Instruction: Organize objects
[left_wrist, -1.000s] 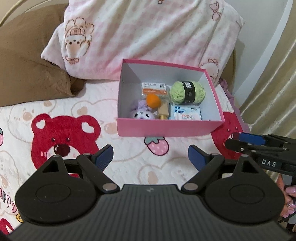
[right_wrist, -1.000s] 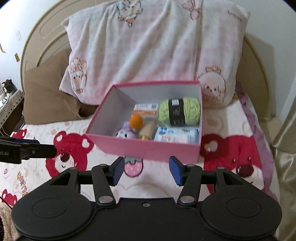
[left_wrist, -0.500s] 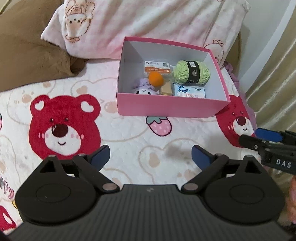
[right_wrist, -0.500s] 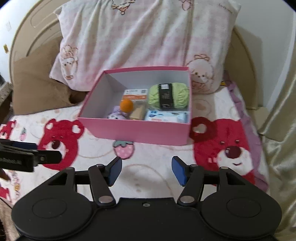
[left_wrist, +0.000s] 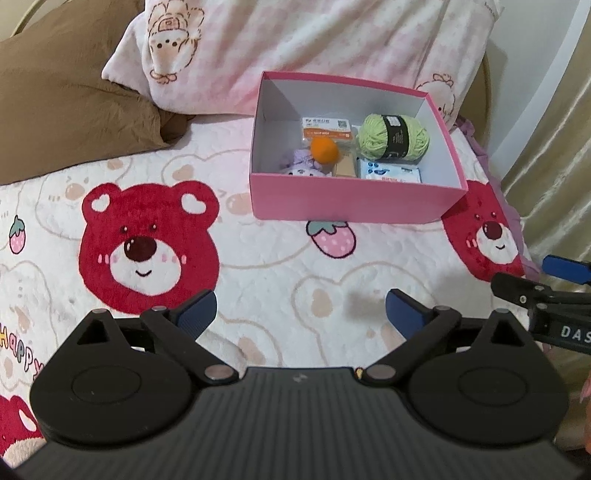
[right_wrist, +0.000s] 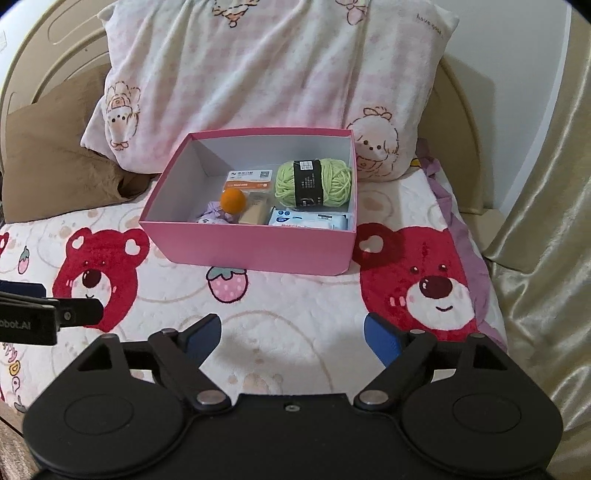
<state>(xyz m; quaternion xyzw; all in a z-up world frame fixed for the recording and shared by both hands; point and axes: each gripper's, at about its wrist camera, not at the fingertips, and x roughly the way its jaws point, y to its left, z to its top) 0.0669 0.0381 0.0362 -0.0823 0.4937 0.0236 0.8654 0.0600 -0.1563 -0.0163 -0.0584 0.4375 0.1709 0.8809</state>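
Two views. From my left gripper (left_wrist: 300, 312), fingers spread and empty above the bear-print bed (left_wrist: 258, 266); the pink box (left_wrist: 354, 206) sits ahead, holding green yarn (left_wrist: 393, 137) and an orange ball (left_wrist: 324, 150). From my right gripper (right_wrist: 292, 336), fingers likewise released, box (right_wrist: 255, 249) ahead against the pillow (right_wrist: 277, 74).

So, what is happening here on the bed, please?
A person holds two grippers above a bear-print blanket, and both are open and empty: the left gripper and the right gripper. Ahead of them sits a pink box without a lid. Inside it lie a green yarn ball, an orange ball, a wipes pack, a small purple plush and a labelled packet. Nothing is being gripped at this moment.
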